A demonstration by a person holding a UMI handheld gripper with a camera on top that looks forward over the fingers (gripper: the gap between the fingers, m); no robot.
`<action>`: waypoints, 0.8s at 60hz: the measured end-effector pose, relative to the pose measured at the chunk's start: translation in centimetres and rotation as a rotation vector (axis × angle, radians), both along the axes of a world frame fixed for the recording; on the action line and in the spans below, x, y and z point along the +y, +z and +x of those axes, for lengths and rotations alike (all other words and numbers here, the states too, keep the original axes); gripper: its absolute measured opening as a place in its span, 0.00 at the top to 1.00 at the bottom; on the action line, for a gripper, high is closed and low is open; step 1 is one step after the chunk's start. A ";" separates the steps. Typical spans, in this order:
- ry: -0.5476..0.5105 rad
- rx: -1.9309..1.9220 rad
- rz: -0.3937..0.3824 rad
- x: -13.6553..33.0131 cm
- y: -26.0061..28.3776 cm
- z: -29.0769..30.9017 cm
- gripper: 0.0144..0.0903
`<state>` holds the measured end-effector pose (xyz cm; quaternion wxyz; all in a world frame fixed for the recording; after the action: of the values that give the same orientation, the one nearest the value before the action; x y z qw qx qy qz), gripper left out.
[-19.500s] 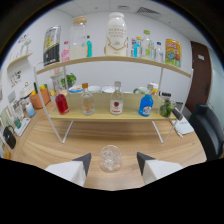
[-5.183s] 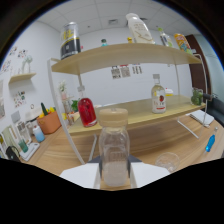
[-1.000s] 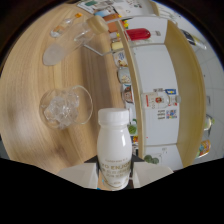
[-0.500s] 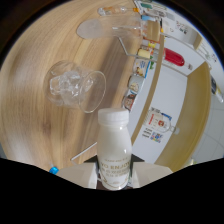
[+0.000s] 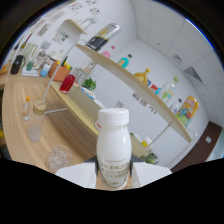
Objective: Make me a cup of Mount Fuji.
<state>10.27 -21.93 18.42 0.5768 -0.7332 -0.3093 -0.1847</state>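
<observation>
A small white bottle (image 5: 113,147) stands right between the two fingers of the gripper (image 5: 114,176). Both fingers press on its lower sides and hold it up. The bottle has a round white cap on top, and the cap is closed. Its body is smooth and white, like a milk bottle. There are dark letters low on the front, but they are too blurry to read. The bottle stands straight along the fingers. Down to the side of it, on the wooden table, sits a clear glass (image 5: 58,159) with ice cubes inside.
</observation>
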 end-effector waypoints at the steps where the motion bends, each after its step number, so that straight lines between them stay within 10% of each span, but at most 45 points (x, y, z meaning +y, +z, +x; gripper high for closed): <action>1: -0.016 0.046 -0.008 0.0 -0.2 0.2 0.55; 28: -0.273 0.679 -0.159 1.6 -11.1 3.6 0.55; 48: -0.230 0.660 -0.237 0.1 -13.7 3.8 0.52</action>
<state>14.06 -21.87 4.73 0.5319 -0.8450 -0.0415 0.0352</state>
